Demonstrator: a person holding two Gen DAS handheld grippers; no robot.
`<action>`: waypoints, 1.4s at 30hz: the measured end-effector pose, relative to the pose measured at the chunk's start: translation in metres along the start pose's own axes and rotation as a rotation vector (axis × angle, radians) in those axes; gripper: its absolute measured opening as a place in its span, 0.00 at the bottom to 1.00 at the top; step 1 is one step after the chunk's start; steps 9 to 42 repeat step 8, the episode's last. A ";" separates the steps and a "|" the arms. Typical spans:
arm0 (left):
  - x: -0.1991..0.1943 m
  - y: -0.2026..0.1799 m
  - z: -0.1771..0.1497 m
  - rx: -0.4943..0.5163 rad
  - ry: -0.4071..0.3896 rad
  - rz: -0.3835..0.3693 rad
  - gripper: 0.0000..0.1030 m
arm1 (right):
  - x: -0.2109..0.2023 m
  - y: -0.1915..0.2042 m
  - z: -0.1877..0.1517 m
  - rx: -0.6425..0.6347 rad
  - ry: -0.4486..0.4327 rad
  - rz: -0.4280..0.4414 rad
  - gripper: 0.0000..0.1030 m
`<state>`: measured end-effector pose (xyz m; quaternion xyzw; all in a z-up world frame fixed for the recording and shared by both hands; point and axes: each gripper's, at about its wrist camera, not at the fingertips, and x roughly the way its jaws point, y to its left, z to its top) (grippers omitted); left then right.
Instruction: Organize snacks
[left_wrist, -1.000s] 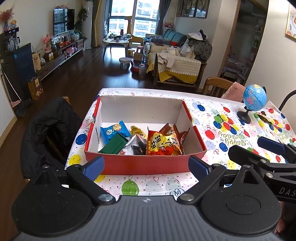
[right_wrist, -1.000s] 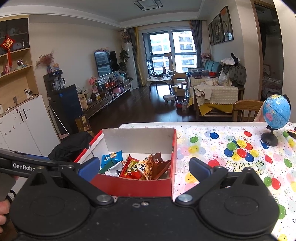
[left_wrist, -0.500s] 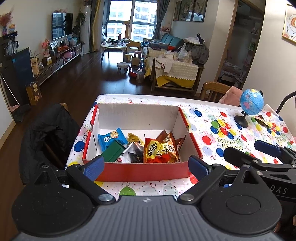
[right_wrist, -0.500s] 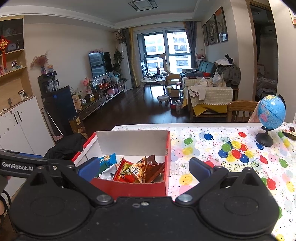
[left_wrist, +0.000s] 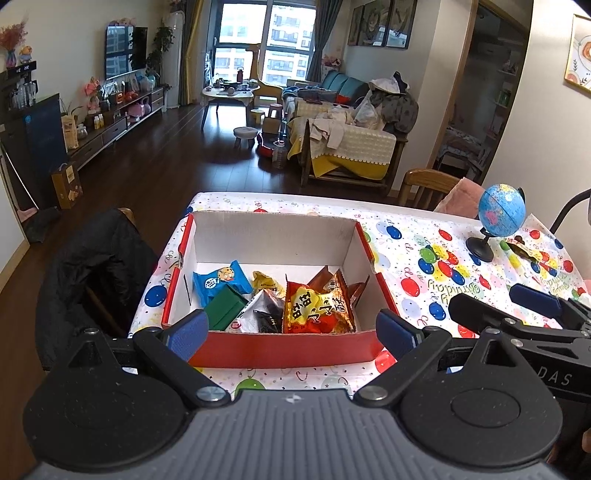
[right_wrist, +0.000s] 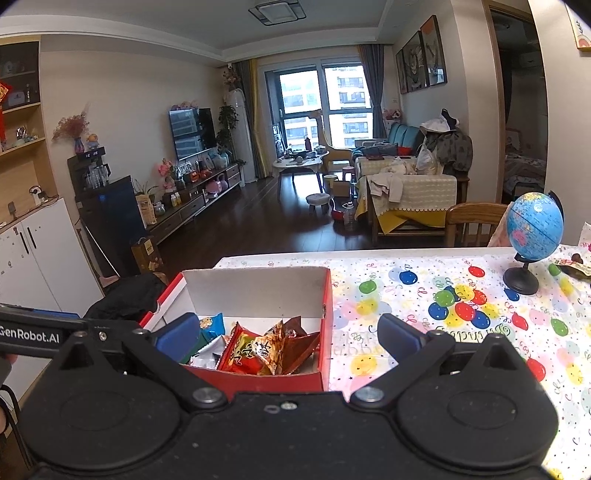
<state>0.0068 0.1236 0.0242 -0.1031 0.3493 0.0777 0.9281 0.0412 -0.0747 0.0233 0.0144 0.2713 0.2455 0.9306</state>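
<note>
A red cardboard box (left_wrist: 280, 350) (right_wrist: 327, 314) with white inner walls stands on the balloon-print tablecloth. Inside lie several snack packets: a blue cookie pack (left_wrist: 218, 280), a green box (left_wrist: 225, 308), a yellow pack (left_wrist: 267, 283), a red-orange chip bag (left_wrist: 317, 310) (right_wrist: 255, 352) and a white-black pouch (left_wrist: 258, 314). My left gripper (left_wrist: 291, 334) hovers open over the box's near wall, holding nothing. My right gripper (right_wrist: 288, 338) is open and empty, just right of the box's near corner. Its fingers (left_wrist: 535, 301) show at the right of the left wrist view.
A small blue globe (left_wrist: 500, 210) (right_wrist: 533, 225) on a black stand sits at the table's far right, with a dark snack wrapper (left_wrist: 524, 251) (right_wrist: 572, 267) beside it. A chair draped in a black jacket (left_wrist: 96, 266) stands left of the table. A wooden chair (left_wrist: 428, 186) is behind.
Both grippers have pulled back and risen a little, so the box looks smaller and farther. Nothing was taken hold of or let go.
</note>
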 end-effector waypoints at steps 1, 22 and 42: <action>-0.001 0.000 0.000 -0.003 -0.003 0.007 0.95 | 0.000 0.000 0.000 0.002 0.002 -0.001 1.00; 0.002 0.003 -0.003 -0.015 0.009 0.014 0.95 | 0.001 -0.001 -0.005 0.016 0.020 -0.009 1.00; 0.002 0.003 -0.003 -0.015 0.009 0.014 0.95 | 0.001 -0.001 -0.005 0.016 0.020 -0.009 1.00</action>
